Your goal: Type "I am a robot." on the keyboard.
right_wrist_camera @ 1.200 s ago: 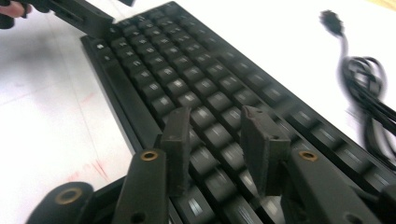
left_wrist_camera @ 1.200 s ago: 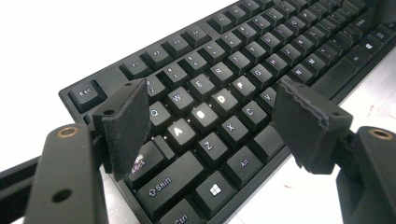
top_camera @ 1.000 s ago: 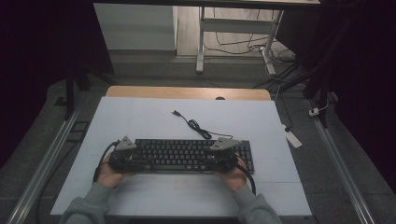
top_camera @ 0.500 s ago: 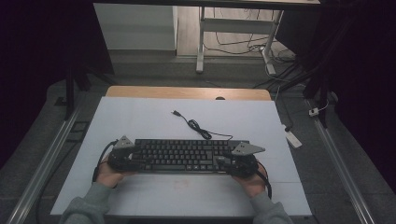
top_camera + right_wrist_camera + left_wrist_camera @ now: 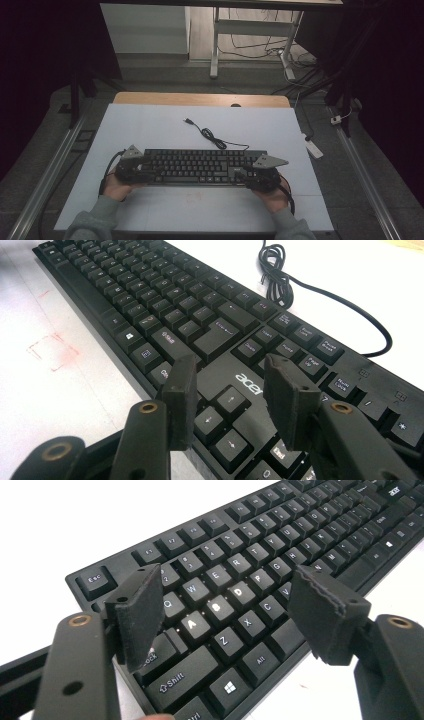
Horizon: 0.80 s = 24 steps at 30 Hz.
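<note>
So the black keyboard [image 5: 200, 166] lies flat near the front of the white table [image 5: 150, 125], the left gripper [image 5: 227, 605] just closing a little but spread over its letter keys, the right gripper [image 5: 227, 390] parted above the arrow keys, neither pinching anything.

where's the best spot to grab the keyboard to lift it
Grip the keyboard at its two short ends, one tongs per end, coming in from the sides. It is long, flat and lies level on the table, so end grips keep it balanced; its cable trails off the far edge.
</note>
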### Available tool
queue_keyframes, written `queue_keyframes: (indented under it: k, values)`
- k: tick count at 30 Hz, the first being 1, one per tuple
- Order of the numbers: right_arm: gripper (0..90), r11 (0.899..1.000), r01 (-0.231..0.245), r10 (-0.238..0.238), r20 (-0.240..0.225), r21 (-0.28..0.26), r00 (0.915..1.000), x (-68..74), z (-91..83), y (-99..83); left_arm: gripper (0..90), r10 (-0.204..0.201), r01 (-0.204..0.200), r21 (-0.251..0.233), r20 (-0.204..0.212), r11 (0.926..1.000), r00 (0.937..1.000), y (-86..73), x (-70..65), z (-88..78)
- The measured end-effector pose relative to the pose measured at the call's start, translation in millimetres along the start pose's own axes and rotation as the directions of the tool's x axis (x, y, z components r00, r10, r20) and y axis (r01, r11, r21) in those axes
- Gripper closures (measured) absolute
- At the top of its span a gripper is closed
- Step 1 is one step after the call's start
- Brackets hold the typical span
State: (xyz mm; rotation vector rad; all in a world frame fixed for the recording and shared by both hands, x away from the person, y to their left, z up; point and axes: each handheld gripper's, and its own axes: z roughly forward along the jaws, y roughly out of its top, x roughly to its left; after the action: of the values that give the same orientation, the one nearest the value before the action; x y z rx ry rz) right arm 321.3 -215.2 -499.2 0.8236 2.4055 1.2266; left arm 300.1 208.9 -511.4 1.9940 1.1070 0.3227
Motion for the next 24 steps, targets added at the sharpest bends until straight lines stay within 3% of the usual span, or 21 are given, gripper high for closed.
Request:
queue_keyframes:
  k: [7,11,19,24]
  values:
    - [56.6,1.000,0.000,0.000,0.000,0.001,1.0000,0.4,0.7,0.3,43.6,0.033,-0.032,-0.035,0.029,0.9989,0.9990,1.9,-7.0,-1.2]
    - [56.6,1.000,-0.001,0.001,-0.001,-0.002,1.0000,0.6,1.1,0.5,57.5,0.048,-0.046,-0.032,0.071,0.9984,0.9963,3.2,-11.8,-0.1]
    - [56.4,1.000,0.003,-0.003,-0.002,0.006,1.0000,0.6,2.4,0.3,88.9,0.063,-0.064,0.005,0.108,0.9979,0.9921,4.8,-20.3,7.2]
    - [56.3,1.000,0.004,-0.004,-0.001,0.010,1.0000,0.5,2.9,0.3,89.3,0.092,-0.097,0.032,0.134,0.9948,0.9867,5.3,-30.2,15.4]
